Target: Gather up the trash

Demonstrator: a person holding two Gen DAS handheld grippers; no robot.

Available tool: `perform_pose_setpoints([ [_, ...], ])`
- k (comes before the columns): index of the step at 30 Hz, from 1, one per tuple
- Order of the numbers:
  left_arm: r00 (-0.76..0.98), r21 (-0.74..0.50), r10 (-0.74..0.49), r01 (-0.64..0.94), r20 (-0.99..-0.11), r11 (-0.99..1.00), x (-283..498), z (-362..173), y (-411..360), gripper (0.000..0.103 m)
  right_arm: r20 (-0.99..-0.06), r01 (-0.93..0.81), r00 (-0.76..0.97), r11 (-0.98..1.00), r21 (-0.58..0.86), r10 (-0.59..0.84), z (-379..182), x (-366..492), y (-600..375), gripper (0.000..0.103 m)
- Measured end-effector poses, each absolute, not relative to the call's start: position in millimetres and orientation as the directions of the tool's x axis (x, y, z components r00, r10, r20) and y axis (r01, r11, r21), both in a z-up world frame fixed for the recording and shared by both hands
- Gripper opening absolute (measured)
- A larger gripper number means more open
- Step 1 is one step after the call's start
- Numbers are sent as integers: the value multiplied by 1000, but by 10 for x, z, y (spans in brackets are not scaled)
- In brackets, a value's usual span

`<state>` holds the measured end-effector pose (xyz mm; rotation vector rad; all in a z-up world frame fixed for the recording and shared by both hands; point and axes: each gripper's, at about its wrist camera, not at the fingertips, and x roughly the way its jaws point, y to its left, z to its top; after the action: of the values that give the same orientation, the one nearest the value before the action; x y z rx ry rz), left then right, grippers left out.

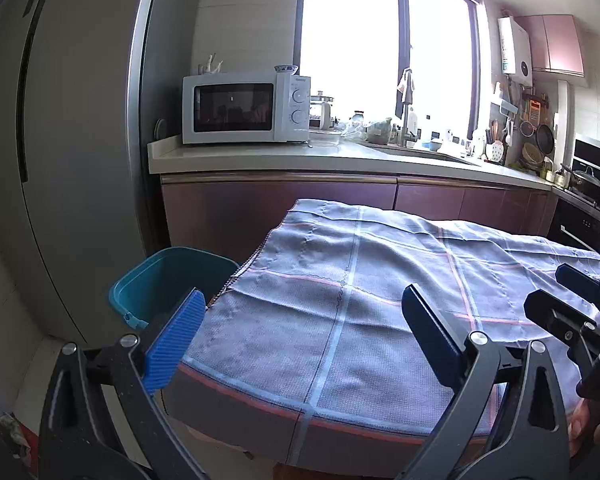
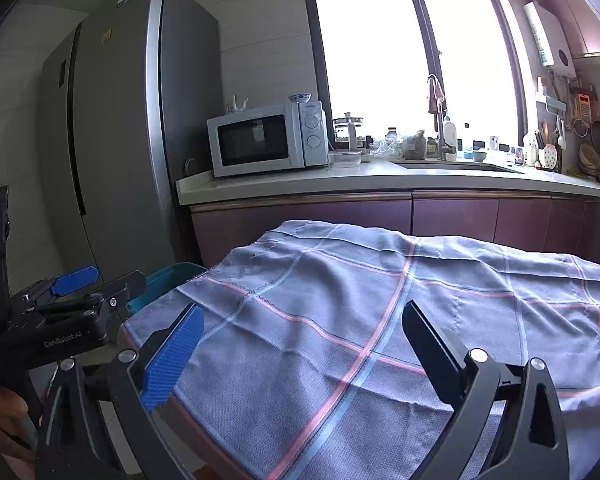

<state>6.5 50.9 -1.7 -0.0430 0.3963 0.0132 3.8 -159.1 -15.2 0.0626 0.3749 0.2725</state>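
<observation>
A teal plastic bin [image 1: 168, 280] stands on the floor at the table's left edge; in the right wrist view the bin [image 2: 172, 276] is half hidden behind the cloth. My left gripper [image 1: 300, 320] hangs over the near left part of the cloth with its jaws wide open and nothing between them. My right gripper [image 2: 300, 340] is open just as wide above the cloth, also empty. Each gripper shows in the other's view: the right gripper [image 1: 556, 292] at the right edge, the left gripper [image 2: 100, 280] at the left near the bin. The cloth shows only folds and stripes.
A grey-blue checked cloth [image 1: 380, 280] covers the table [image 2: 340, 300]. Behind it runs a counter [image 1: 260, 156] with a white microwave [image 1: 244, 108], a sink and kitchenware. A tall grey fridge [image 1: 80, 140] stands at the left, close to the bin. A stove [image 1: 588, 200] is at the far right.
</observation>
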Motion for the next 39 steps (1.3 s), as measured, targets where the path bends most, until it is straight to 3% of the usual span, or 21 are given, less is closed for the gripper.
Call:
perform_pose_setpoints([
  [39,932,-30,28,-42,-361,999,-54,-12,423,97,-342,-206,912,974,94,226,-155,-101,-1603,96],
])
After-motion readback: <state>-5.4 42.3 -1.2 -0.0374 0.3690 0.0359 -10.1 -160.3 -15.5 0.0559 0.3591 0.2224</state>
